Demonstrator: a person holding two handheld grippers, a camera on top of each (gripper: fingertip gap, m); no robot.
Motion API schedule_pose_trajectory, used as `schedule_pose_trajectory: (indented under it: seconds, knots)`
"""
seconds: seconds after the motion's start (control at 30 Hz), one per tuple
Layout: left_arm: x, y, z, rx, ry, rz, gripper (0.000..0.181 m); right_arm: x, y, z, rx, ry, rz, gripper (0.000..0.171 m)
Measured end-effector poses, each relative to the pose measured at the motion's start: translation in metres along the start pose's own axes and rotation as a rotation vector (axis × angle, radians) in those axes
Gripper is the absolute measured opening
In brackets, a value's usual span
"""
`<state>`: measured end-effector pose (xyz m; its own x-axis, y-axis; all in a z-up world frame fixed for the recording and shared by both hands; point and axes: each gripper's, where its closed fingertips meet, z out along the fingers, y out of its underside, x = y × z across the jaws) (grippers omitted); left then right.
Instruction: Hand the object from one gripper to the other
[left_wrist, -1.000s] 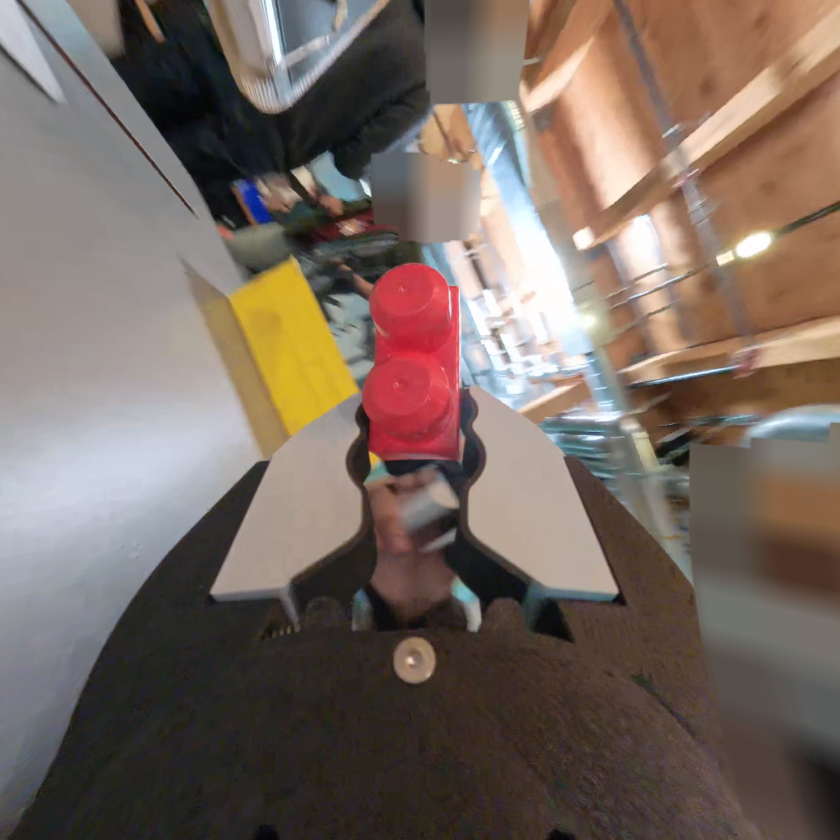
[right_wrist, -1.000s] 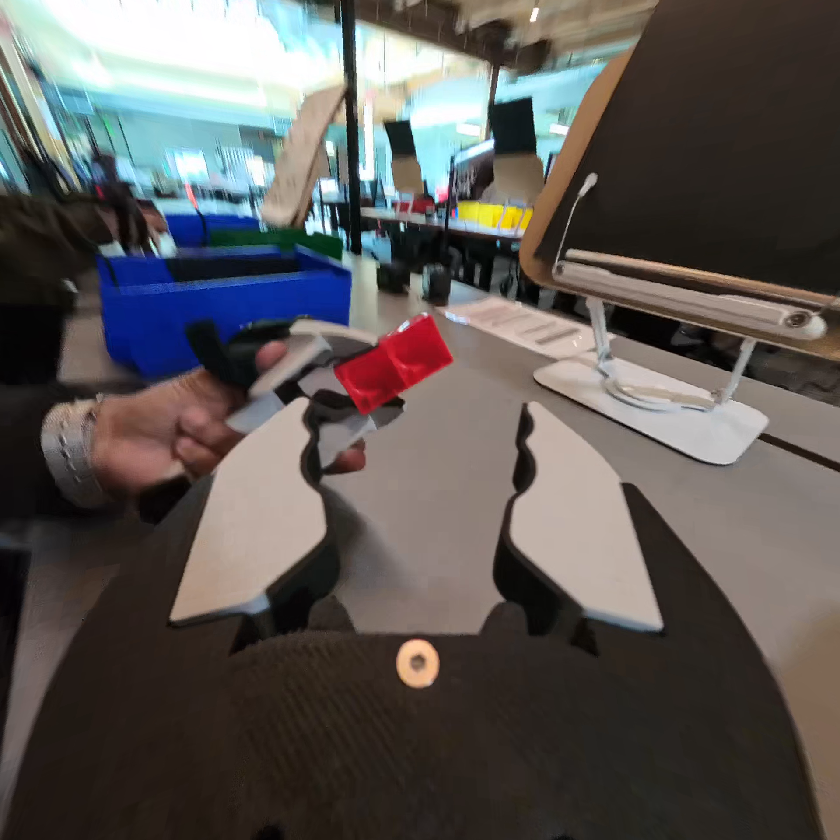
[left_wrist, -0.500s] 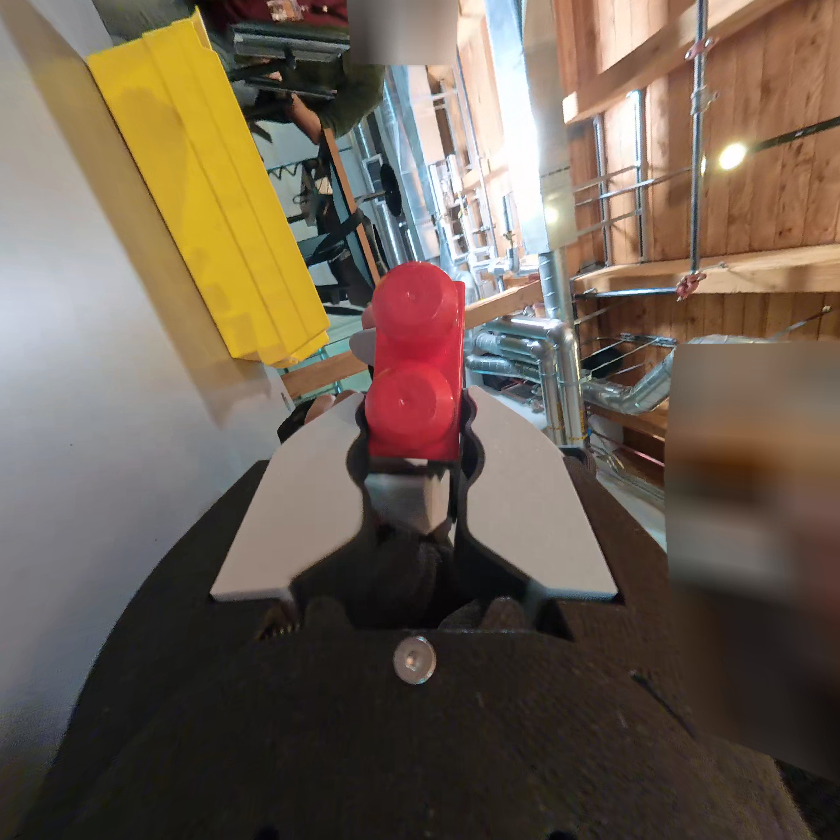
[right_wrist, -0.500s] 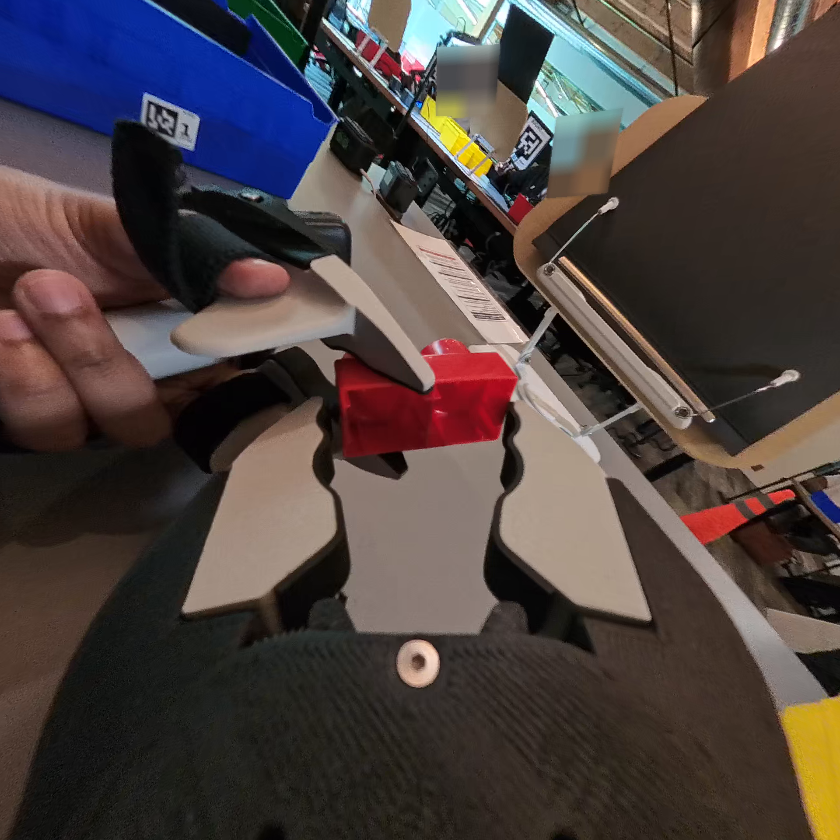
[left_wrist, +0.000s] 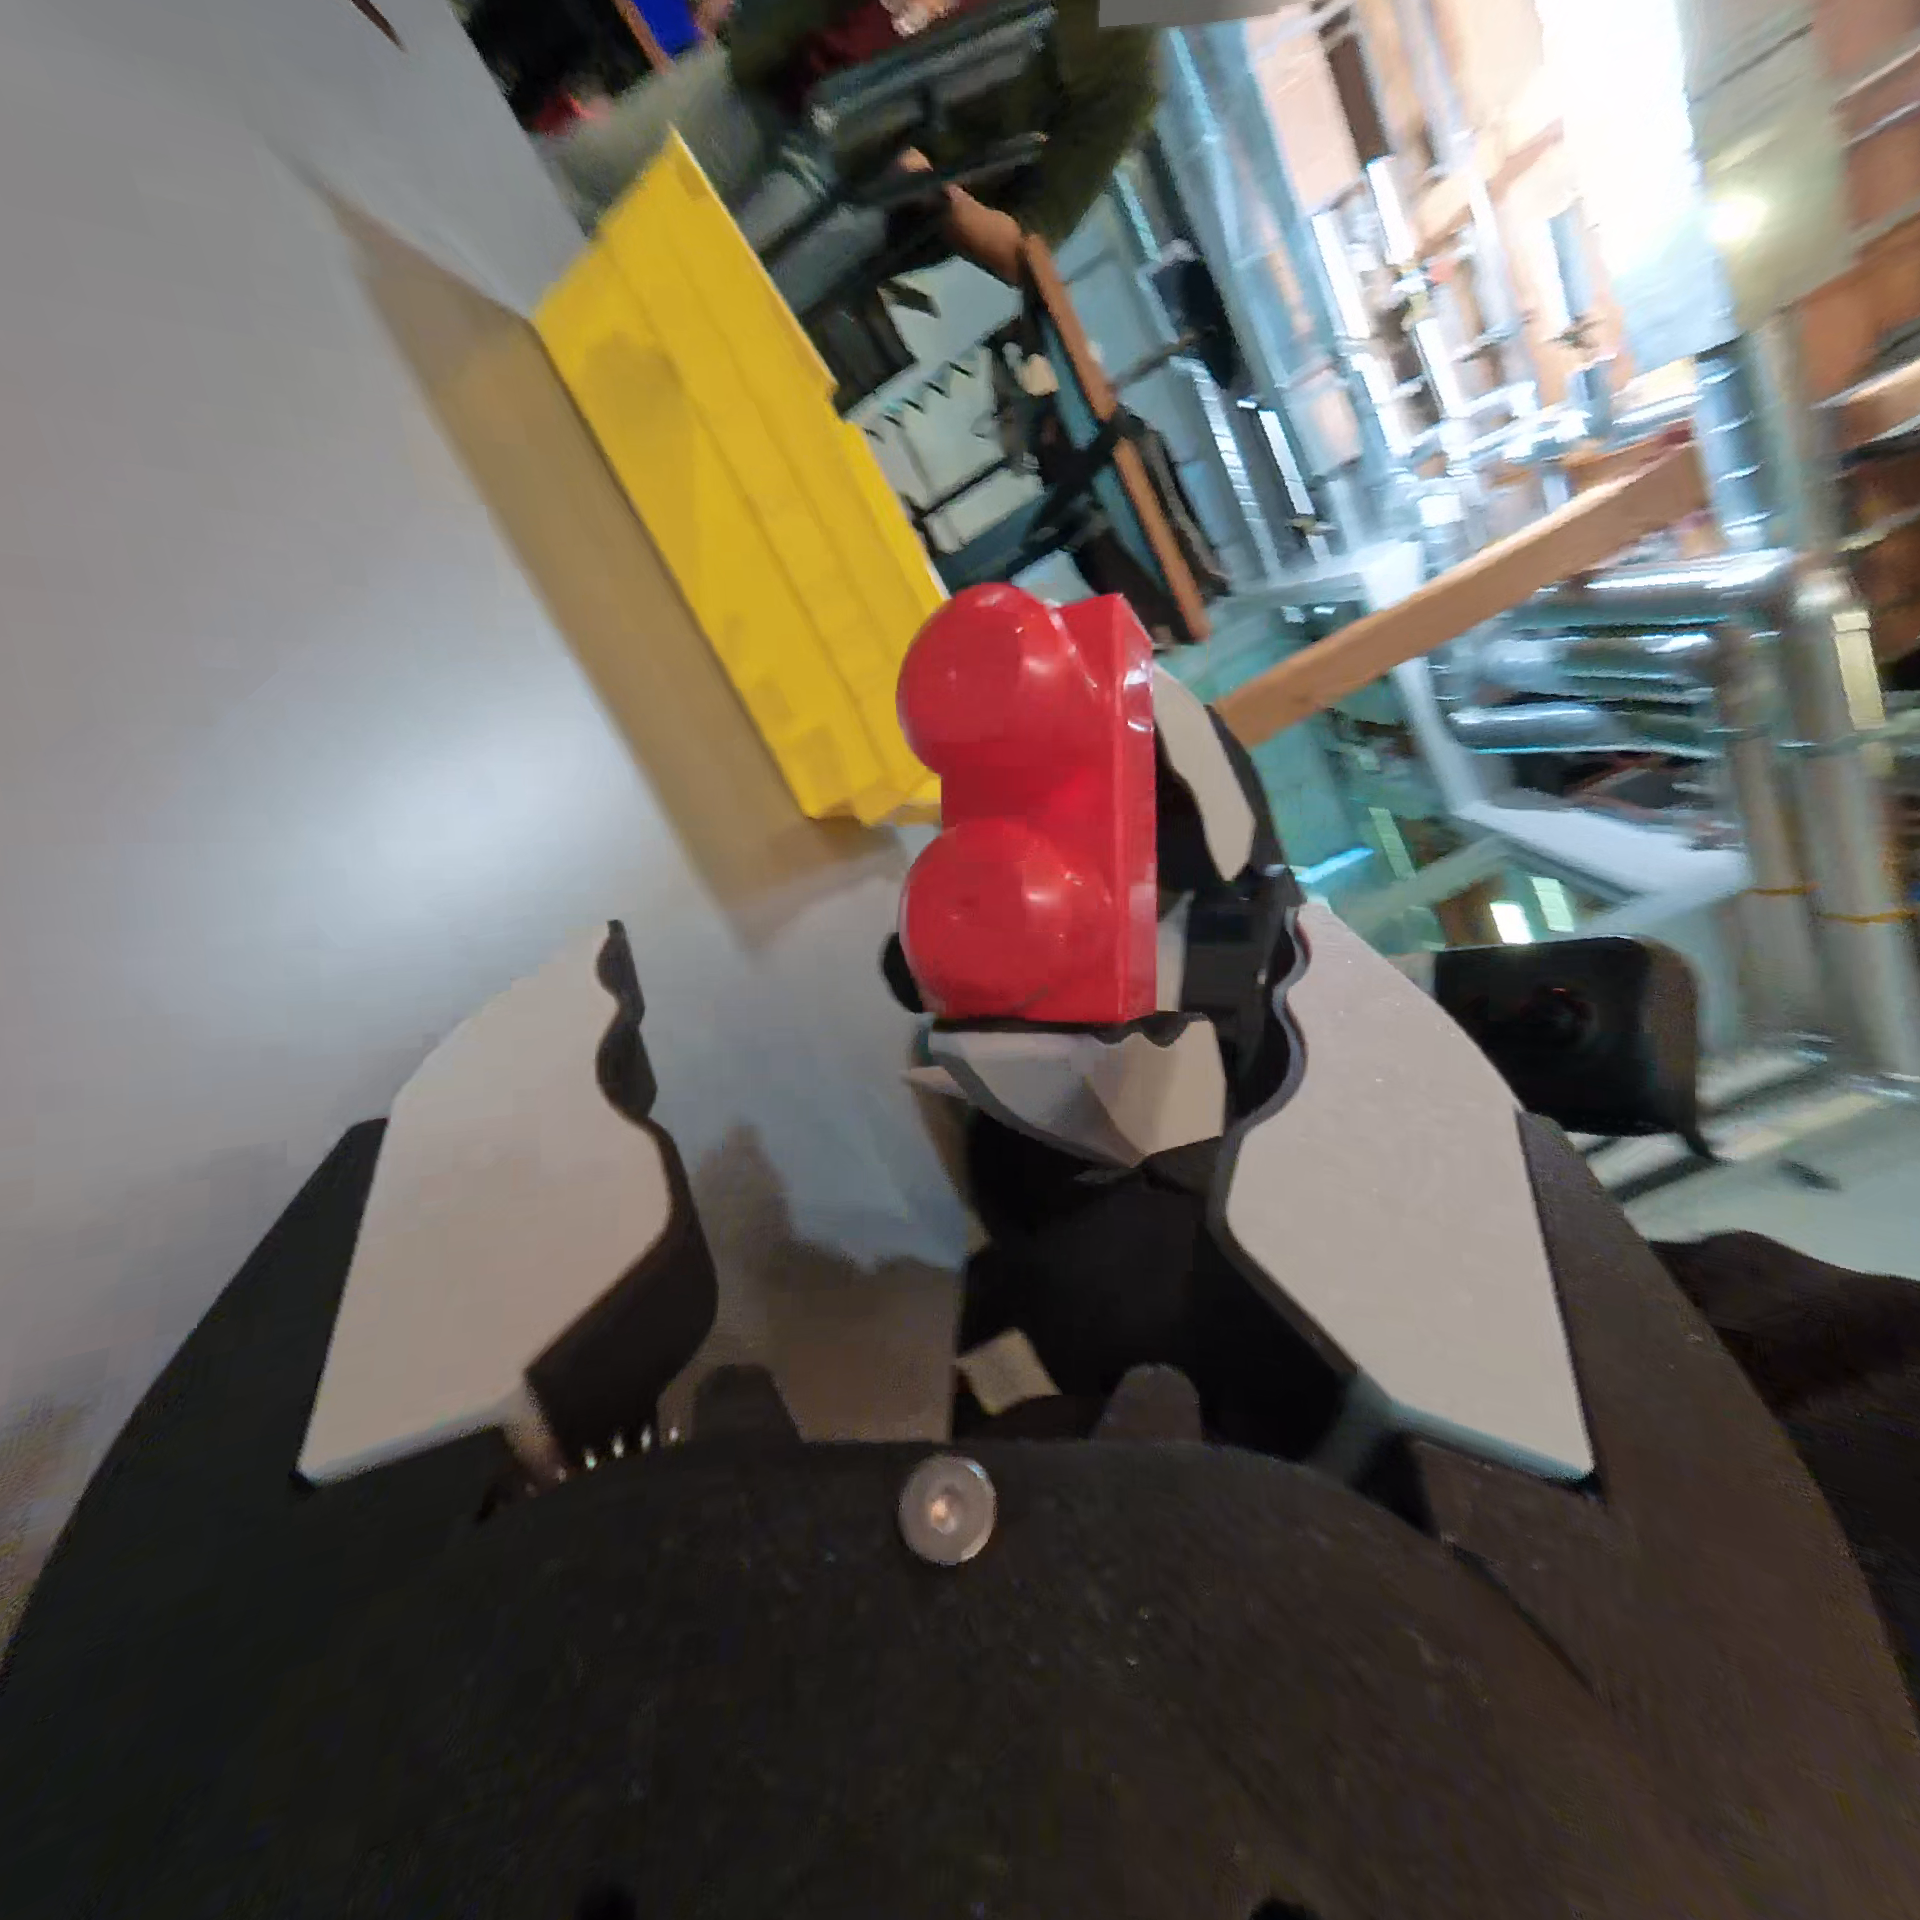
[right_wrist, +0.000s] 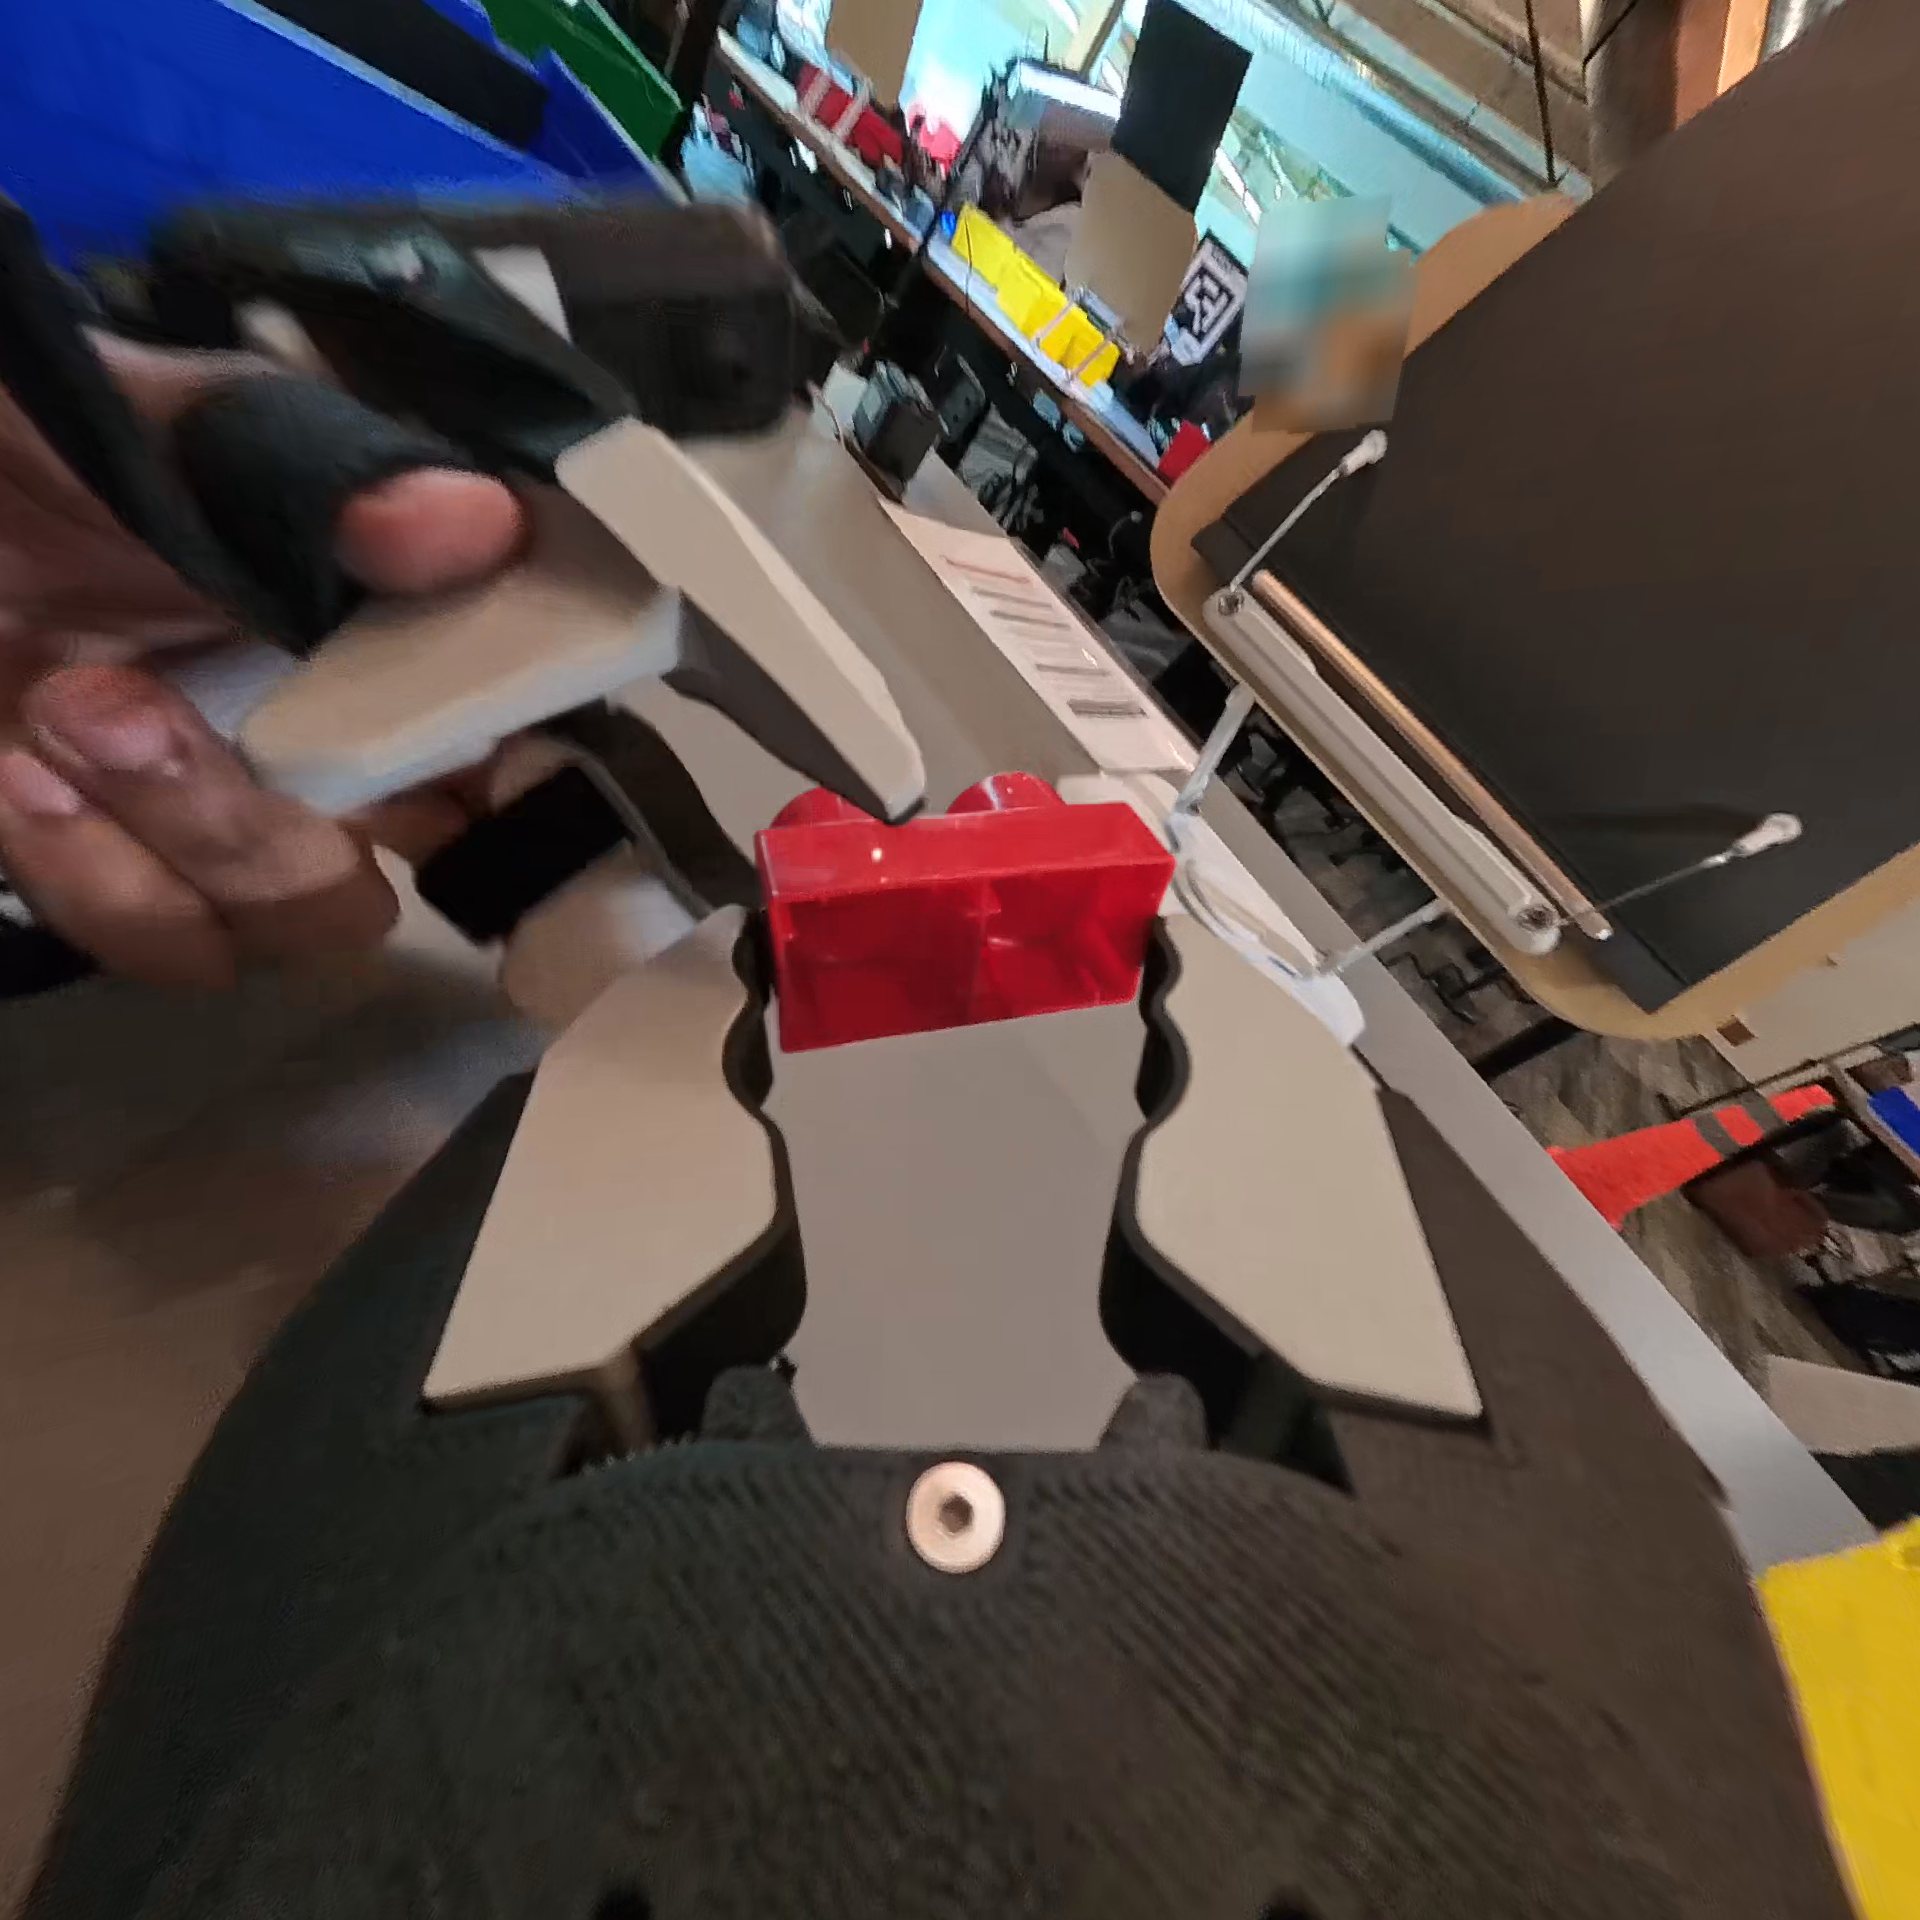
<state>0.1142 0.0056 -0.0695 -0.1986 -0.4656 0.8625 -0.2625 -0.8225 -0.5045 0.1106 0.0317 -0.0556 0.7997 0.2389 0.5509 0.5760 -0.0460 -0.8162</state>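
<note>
Fingers of our right gripper (right_wrist: 956, 966) now press the two short ends of the red brick (right_wrist: 961, 920), which sits right at their tips. Half a second ago those fingers stood wider, with a gap on the left end; that gap is gone, so we judge the brick is pinched.

Our left gripper (left_wrist: 951, 987) has changed the other way. Half a second ago its jaws were clamped on the brick; now they are spread wide. In the left wrist view the brick (left_wrist: 1029, 821) stands between them, apart from the left finger and close against the right one, with the right gripper's grey fingers just behind it. From the right wrist view, one left fingertip (right_wrist: 883, 774) hangs over the brick's studs, touching or nearly so; we cannot tell which.

We take this to mean the grip has passed from left to right. What remains, by our reading, is to draw the left gripper clear without knocking the brick.

Farther off, a yellow bin (left_wrist: 727, 499) sits on the grey table (left_wrist: 260, 727).
</note>
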Motion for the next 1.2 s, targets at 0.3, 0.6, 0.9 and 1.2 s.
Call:
schedule_pose_trajectory:
  seconds: [0.3, 0.6, 0.9, 1.2]
  knots:
    - [-0.022, -0.032, -0.027, 0.101, -0.448, 0.545, 0.077, 0.008, 0.039, 0.006, -0.283, 0.092, -0.195, 0.070]
    - [-0.029, -0.012, -0.017, -0.020, -0.473, 0.585, 0.066, -0.013, 0.034, 0.011, -0.340, 0.094, -0.445, 0.070]
    - [-0.032, -0.009, -0.017, -0.042, -0.496, 0.611, 0.053, -0.025, 0.027, 0.012, -0.330, 0.084, -0.527, 0.070]
    - [-0.032, -0.005, -0.015, -0.062, -0.484, 0.620, 0.043, -0.027, 0.029, 0.013, -0.331, 0.084, -0.529, 0.071]
